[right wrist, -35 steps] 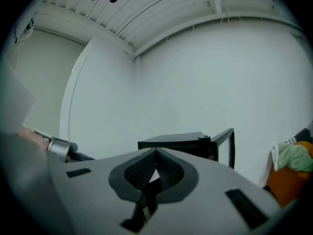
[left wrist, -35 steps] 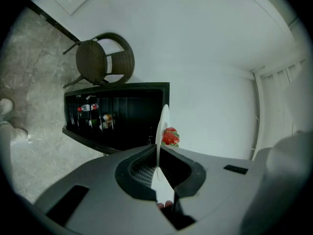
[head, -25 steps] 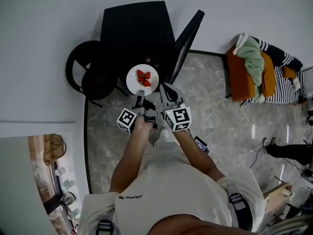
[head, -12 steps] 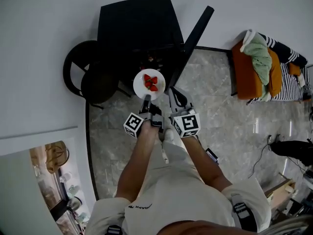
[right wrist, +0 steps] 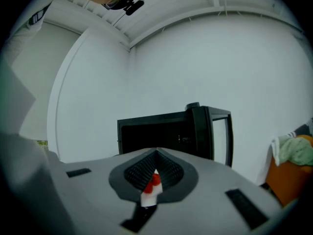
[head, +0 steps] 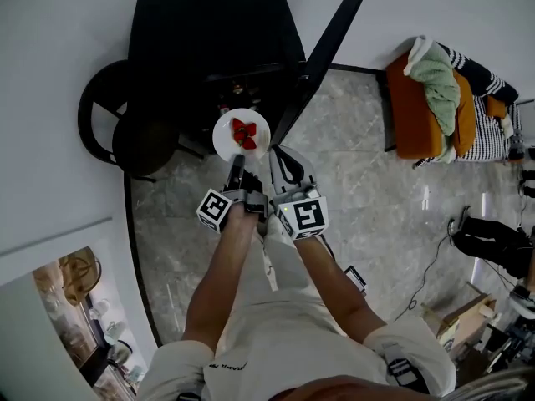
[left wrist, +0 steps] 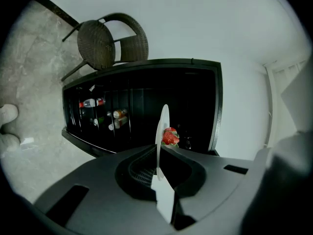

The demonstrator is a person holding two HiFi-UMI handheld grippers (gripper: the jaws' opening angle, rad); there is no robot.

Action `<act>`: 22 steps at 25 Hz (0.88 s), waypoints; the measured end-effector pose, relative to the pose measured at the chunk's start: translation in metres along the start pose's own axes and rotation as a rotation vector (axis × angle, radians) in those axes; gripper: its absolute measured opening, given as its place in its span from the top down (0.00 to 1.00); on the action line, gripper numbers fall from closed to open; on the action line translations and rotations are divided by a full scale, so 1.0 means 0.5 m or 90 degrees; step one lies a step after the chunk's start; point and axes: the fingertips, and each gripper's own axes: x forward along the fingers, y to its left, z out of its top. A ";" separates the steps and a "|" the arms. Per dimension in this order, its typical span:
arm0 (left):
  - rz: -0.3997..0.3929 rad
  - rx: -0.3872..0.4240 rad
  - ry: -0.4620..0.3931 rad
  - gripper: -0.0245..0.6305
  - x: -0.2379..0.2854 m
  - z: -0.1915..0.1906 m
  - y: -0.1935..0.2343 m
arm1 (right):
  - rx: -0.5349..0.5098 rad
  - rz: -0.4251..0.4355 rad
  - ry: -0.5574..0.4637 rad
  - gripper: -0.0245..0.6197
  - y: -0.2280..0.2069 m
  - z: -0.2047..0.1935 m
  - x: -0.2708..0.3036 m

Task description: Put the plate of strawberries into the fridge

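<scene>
White plate (head: 226, 137) pinched by my left gripper (head: 237, 164), right gripper (head: 284, 159) closed beside it; open fridge (head: 209, 32) ahead, placing not yet done.

Straight ahead of the plate (head: 226, 142), the fridge (head: 209, 32) opening is left free, bounded on the right by its open door (head: 322, 48) and on the left by a wicker chair (head: 142, 144). Bottles (left wrist: 90, 103) are kept inside. Open floor (head: 359, 190) is found rightward.

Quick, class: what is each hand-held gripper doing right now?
Left hand-held gripper: closed on the plate rim.
Right hand-held gripper: closed; whether it grips anything cannot be told.
</scene>
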 end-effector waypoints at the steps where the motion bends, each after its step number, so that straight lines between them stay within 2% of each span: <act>1: 0.000 -0.002 0.001 0.95 0.007 -0.005 0.013 | 0.002 -0.001 0.002 0.94 -0.005 -0.010 0.002; 4: -0.002 -0.005 0.002 0.95 0.028 -0.001 0.049 | 0.011 -0.001 0.010 0.94 -0.008 -0.045 0.011; 10: -0.005 0.023 0.016 0.95 0.072 0.016 0.101 | 0.003 0.006 0.009 0.94 -0.016 -0.095 0.040; 19: -0.014 0.004 0.013 0.95 0.122 0.017 0.166 | 0.012 -0.011 0.022 0.94 -0.037 -0.158 0.056; 22: -0.013 0.017 0.017 0.95 0.141 0.025 0.199 | 0.011 -0.006 0.026 0.94 -0.035 -0.174 0.061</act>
